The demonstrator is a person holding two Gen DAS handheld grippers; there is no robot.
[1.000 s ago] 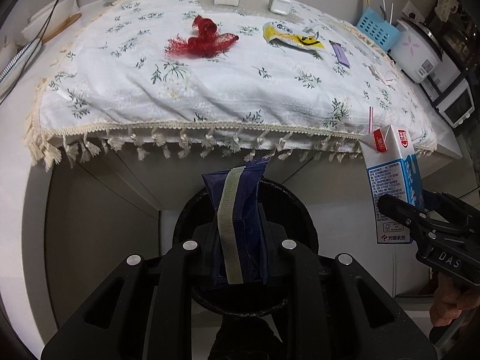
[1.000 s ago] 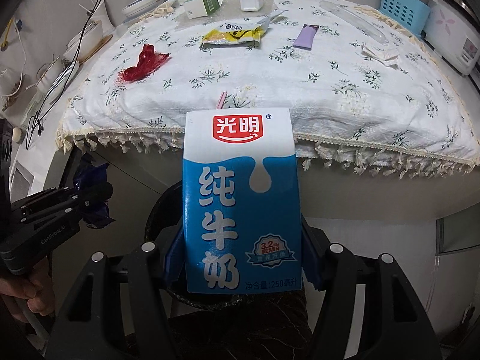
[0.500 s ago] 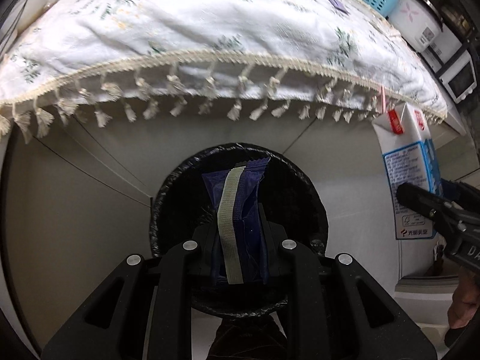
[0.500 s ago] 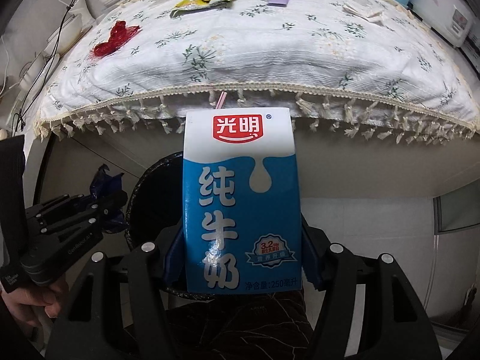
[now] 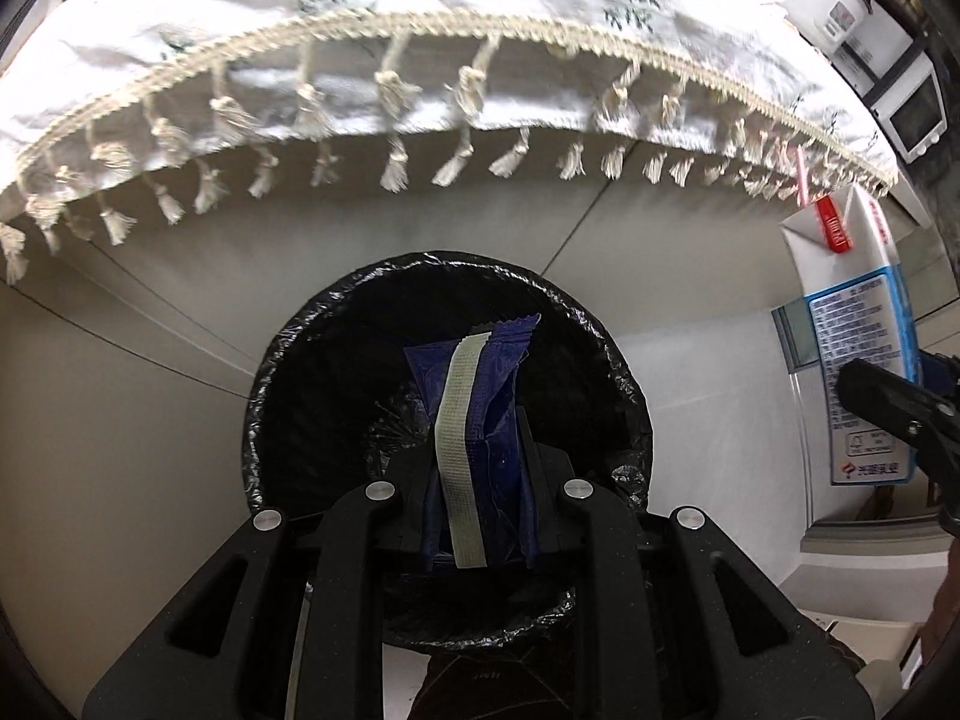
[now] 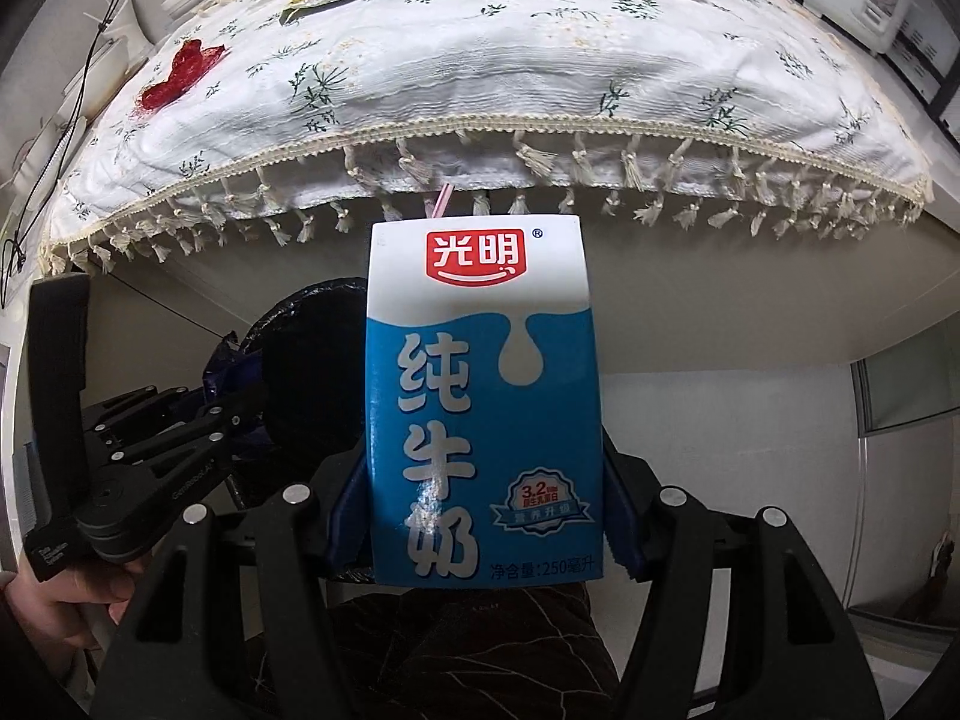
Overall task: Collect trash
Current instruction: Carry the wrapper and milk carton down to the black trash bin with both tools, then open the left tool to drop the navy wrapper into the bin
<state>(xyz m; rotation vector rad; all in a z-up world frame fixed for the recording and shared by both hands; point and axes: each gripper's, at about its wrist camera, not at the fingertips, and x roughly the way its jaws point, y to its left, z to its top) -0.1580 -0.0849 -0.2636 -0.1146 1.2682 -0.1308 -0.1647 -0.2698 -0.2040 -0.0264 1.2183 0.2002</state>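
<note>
I see a crinkled dark blue wrapper (image 5: 480,420) upright over my black-lined bin (image 5: 288,348), blue-white milk carton (image 6: 483,402) upright (pink straw in), just beside the bin

Bin (image 5: 624,360) mouth is open straight below the wrapper (image 5: 480,420), nothing across it. Cloth fringe (image 5: 390,168) overhangs the far side of the rim, so headroom is tight there. Carton (image 5: 864,360) hangs just right of the bin, off the rim, blocking that side. Left of the bin: bare cabinet panel (image 5: 120,420), free.
</note>
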